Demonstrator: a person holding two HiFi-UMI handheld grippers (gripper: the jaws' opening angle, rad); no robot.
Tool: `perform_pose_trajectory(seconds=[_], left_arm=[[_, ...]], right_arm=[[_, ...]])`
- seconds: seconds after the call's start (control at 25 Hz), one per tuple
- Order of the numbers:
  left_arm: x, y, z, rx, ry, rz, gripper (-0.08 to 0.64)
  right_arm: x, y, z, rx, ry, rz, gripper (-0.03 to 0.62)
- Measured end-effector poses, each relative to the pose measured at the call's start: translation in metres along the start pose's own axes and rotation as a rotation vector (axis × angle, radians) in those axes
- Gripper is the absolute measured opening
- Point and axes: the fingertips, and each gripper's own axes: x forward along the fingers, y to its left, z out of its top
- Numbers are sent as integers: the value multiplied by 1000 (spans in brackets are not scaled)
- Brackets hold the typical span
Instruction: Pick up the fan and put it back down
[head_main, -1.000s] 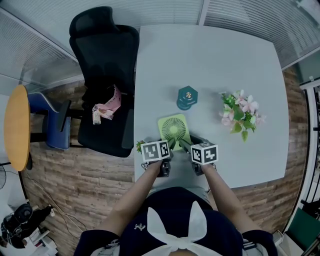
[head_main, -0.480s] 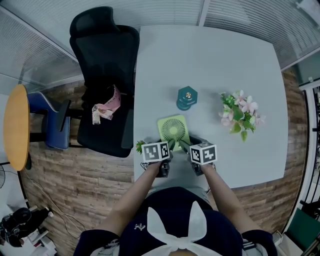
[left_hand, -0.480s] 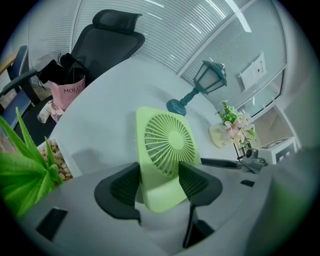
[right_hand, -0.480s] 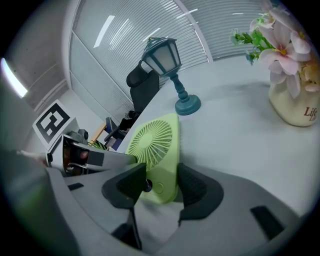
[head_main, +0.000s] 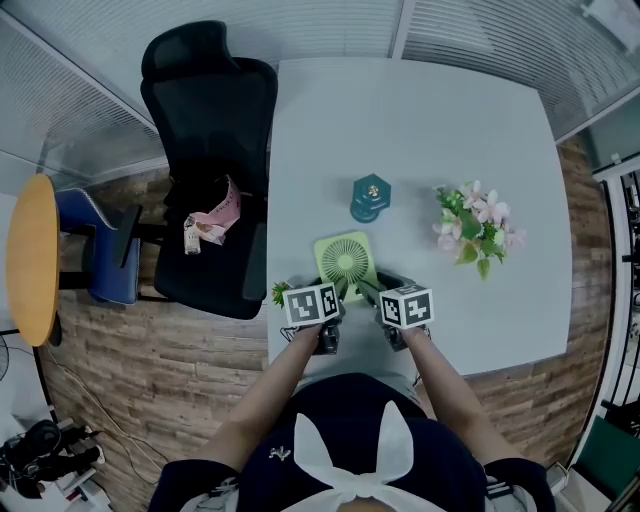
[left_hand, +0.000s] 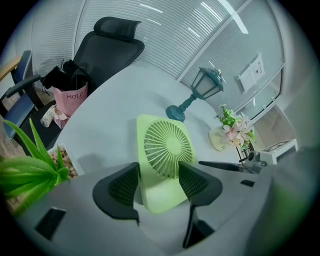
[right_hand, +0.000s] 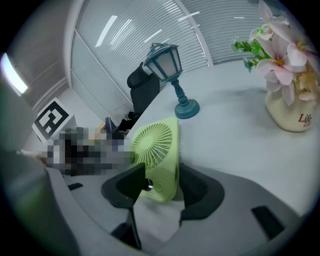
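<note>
Left tool (left_hand: 160, 179) and right tool (right_hand: 164, 181) both pinch the green fan (head_main: 346, 260) at twelve o'clock, by the counter (head_main: 420, 130)'s six-o'clock edge; open room beyond.

left gripper (left_hand: 159, 182), right gripper (right_hand: 162, 186), jaws clamped

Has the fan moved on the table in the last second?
No. In the head view the fan sits just as close below the teal lantern as before; only the camera shifted.
</note>
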Motion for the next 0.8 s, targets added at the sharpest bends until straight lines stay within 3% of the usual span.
perform_pose_trajectory(seconds=[0.4, 0.8], left_arm=[[-20, -15, 8, 7, -59, -64, 247], [-56, -40, 24, 50, -171, -133, 247]], right_arm=[[-28, 16, 16, -31, -100, 0, 208], [-66, 40, 36, -79, -243, -15, 167]])
